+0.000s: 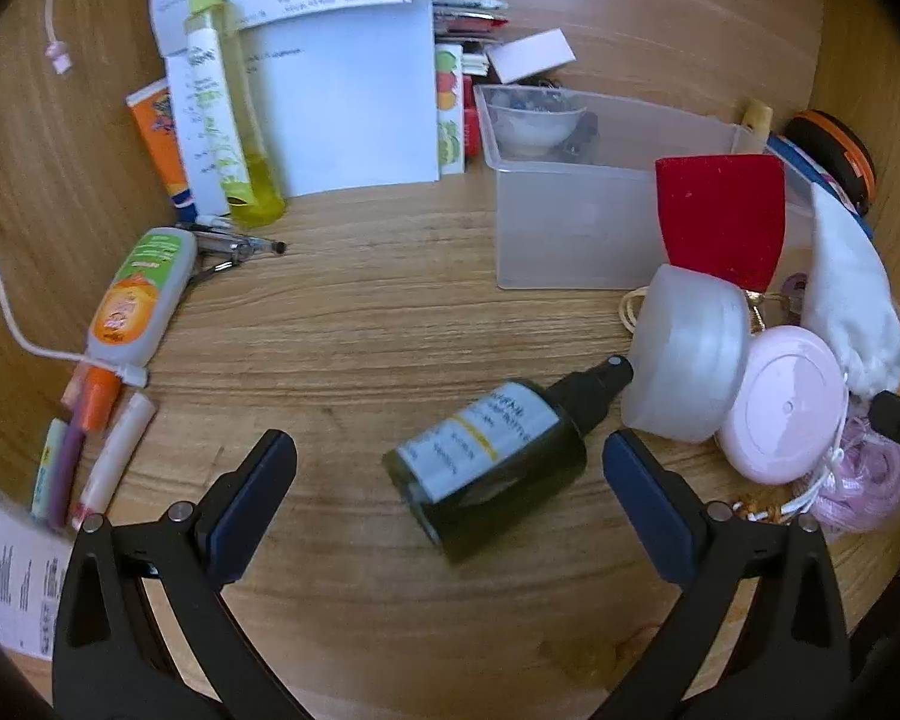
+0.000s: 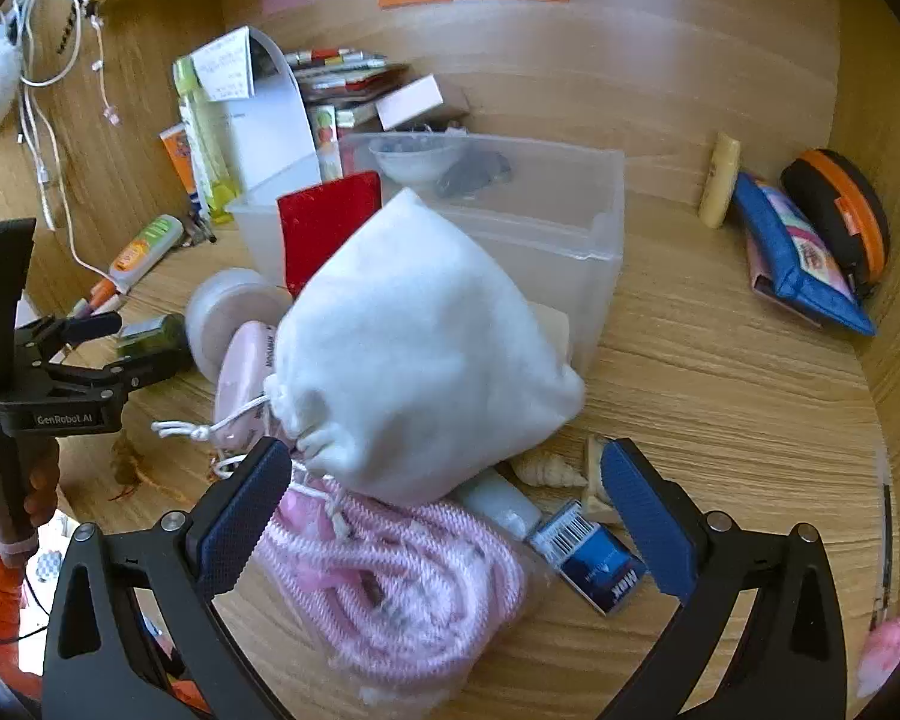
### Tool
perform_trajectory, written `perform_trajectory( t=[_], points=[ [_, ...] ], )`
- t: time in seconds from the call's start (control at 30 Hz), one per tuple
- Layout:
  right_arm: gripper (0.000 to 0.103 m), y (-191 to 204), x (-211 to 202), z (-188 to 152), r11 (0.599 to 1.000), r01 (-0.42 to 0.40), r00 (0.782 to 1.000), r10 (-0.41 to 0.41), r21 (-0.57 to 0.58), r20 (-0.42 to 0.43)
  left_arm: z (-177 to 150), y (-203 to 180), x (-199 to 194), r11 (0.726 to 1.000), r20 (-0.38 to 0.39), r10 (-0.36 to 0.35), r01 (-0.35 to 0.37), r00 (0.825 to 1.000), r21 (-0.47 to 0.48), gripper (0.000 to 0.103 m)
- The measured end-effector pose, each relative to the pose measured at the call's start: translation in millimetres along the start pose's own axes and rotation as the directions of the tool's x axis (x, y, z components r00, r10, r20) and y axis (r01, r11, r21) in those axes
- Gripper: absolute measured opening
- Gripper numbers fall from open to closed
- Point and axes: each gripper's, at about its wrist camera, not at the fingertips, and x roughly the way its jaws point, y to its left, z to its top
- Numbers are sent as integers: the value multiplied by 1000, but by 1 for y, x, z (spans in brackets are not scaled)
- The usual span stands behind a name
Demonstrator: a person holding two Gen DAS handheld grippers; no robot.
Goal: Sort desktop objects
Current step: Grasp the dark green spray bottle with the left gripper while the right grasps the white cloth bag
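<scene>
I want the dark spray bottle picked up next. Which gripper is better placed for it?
Left. The dark spray bottle lies on its side directly ahead of the left gripper, between its open jaws. The right gripper is over the white pouch and pink cord.

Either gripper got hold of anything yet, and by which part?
Nothing is held. The left gripper hangs open around the dark spray bottle; the right gripper is open over the white pouch.

White pouch (image 2: 426, 348) hides bin (image 2: 594, 228) front; paper (image 1: 12, 588) cut off by edge, print unreadable.
</scene>
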Motion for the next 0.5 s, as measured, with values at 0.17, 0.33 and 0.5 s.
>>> perform_trajectory(
  t=[0.17,0.33,0.5],
  points=[
    [103,5,11,8,999,-7,1000,6,-40,-25,7,-5,8,999,-26,5,-4,1000,46,103],
    [103,8,20,15,997,-9,999,5,-77,-46,11,-9,15,997,-30,27,-25,999,76,103],
    [103,10,28,16,993,12,998,-19,-115,-57,11,-10,22,996,-32,47,-44,998,83,103]
  ],
)
